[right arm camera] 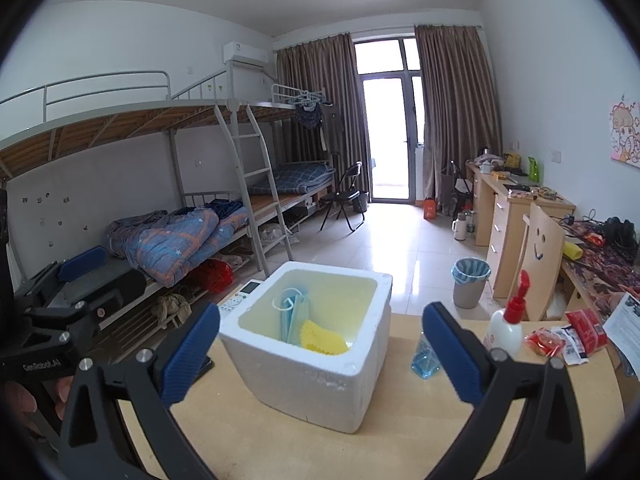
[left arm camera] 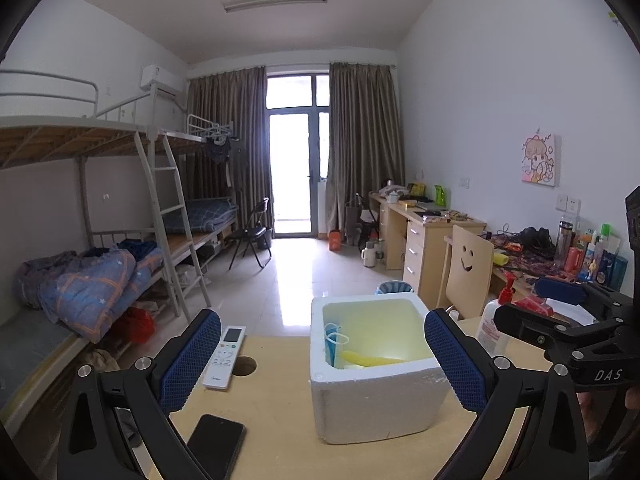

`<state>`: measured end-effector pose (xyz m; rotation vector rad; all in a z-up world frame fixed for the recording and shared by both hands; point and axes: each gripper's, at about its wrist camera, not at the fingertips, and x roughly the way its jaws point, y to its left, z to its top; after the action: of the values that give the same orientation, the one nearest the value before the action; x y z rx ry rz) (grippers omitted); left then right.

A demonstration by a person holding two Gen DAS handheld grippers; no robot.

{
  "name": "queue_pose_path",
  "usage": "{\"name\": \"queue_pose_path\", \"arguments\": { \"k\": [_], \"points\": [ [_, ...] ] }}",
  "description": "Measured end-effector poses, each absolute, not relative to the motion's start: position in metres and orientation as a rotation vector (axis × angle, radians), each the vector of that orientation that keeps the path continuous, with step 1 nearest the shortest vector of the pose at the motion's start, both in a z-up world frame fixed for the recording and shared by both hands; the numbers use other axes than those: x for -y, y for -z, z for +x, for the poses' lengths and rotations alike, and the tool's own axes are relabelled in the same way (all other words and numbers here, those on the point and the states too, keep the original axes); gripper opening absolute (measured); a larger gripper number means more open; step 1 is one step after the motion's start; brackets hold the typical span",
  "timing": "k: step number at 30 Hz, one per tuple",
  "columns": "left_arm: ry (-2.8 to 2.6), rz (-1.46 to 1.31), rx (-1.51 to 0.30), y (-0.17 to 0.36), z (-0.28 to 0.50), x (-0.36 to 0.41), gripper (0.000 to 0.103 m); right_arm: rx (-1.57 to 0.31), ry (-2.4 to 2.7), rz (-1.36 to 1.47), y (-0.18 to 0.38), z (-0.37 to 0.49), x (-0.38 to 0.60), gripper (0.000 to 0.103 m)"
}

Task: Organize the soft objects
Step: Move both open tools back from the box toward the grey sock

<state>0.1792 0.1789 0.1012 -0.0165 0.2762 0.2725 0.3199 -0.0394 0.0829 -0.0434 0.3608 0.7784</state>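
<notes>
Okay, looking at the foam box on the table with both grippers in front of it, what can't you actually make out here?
- Foam box floor: both views, near wall hides it under the face mask and yellow sponge.
- Blue thing: right view, mostly behind the right gripper finger.
- Black phone: left view, partly cut off by the left gripper frame.
- Pump bottle label: too small.

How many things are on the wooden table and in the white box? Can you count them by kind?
Foam box: 1
Face mask, in the box: 1
Yellow sponge, in the box: 1
Remote control: 1
Black phone: 1
Pump bottle: 1
Red snack packets: 2 that I can tell
Blue clear object: 1
Total: 9
</notes>
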Motion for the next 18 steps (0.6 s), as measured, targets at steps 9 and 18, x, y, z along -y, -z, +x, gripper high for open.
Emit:
{"name": "queue_pose_path", "arguments": {
  "k": [9,18],
  "points": [
    [-0.283,0.001,-0.272,-0.106,0.154,-0.158,0.102,-0.325,-0.781,-0.05,-0.087,0.288,0.063,0.102],
    [-0.285,0.02,-0.262,-0.11,0.128,-0.137,0.102,-0.288,-0.776,-0.053,-0.091,0.257,0.082,0.102]
  ]
}}
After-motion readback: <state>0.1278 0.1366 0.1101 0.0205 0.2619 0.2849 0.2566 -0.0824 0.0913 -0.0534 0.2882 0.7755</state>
